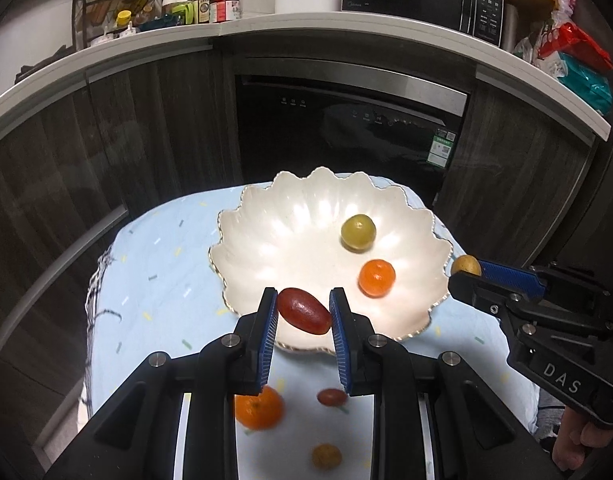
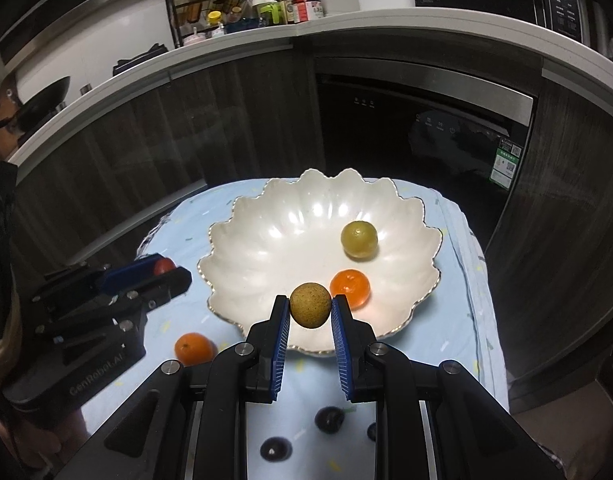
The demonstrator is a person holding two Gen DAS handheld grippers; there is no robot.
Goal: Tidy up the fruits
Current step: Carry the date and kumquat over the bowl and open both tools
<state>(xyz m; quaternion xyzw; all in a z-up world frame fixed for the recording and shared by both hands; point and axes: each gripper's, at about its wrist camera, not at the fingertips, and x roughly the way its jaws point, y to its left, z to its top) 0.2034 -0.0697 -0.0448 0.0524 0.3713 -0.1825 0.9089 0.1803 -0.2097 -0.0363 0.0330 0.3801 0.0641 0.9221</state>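
A white scalloped bowl (image 1: 290,248) sits on a light blue cloth and holds a green grape (image 1: 358,232) and a small orange (image 1: 377,279). My left gripper (image 1: 303,312) is shut on a red oval grape (image 1: 303,311) above the bowl's near rim. My right gripper (image 2: 309,311) is shut on a brown round longan (image 2: 310,305) above the bowl's near rim (image 2: 306,347). The right gripper (image 1: 466,270) also shows at the right in the left wrist view, the left gripper (image 2: 166,272) at the left in the right wrist view.
On the cloth (image 1: 154,280) near me lie an orange (image 1: 258,407), a red grape (image 1: 331,397) and a brown longan (image 1: 326,456). Dark grapes (image 2: 329,419) lie under the right gripper. Dark cabinets and a dishwasher (image 1: 346,128) stand behind the table.
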